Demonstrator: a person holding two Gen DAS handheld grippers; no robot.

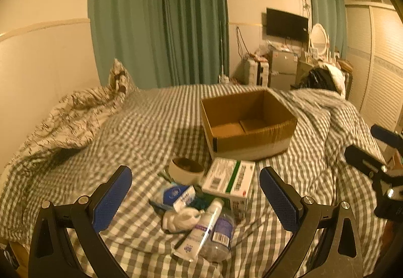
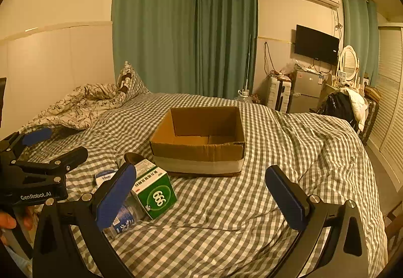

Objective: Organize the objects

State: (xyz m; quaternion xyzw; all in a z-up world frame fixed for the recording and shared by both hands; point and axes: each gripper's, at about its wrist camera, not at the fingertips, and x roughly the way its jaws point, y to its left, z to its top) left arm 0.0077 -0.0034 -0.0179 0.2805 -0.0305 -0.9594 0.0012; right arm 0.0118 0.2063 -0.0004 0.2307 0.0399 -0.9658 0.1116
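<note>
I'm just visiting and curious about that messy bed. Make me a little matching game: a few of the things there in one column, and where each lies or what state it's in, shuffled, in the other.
Things:
1. cardboard box
2. green-and-white carton
3. roll of tape
4. white tube

States:
A. lying on its side in front of the box
B. open on top, nothing visible inside
C. lying nearest the left tool, partly across a clear bottle
D. just left of the carton, hole facing up

Pairs: 1-B, 2-A, 3-D, 4-C
</note>
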